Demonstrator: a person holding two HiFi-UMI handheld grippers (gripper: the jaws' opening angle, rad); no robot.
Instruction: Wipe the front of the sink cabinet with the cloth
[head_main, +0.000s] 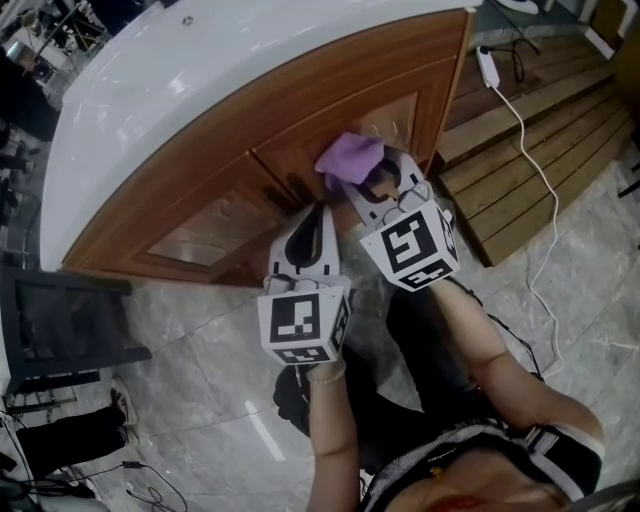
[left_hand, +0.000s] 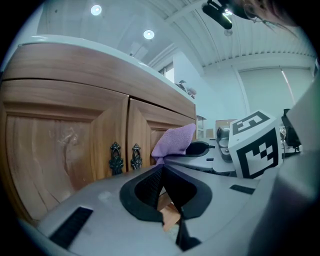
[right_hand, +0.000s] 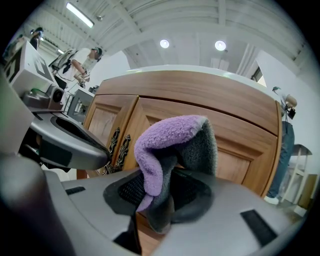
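In the head view we see the sink cabinet (head_main: 220, 170) with its white top (head_main: 200, 70) and curved wooden doors, and both grippers held against its front where the doors meet. The right gripper (head_main: 362, 183) carries the purple cloth (head_main: 350, 158) at its tips, high on the right-hand door. The left gripper (head_main: 320, 210) sits just beside it, lower and to the left. A white cable (head_main: 530, 150) trails over the floor and the wooden boards (head_main: 540, 110) at the right. In the left gripper view we find that gripper's jaws brought together at the tips with nothing between them, pointing at the door near the two dark ornate handles (left_hand: 125, 157); the cloth shows beyond, close to the door. In the right gripper view the jaws are clamped on the folded cloth, purple outside and grey inside, which stands up before the right door panel; we cannot tell whether it touches the wood.
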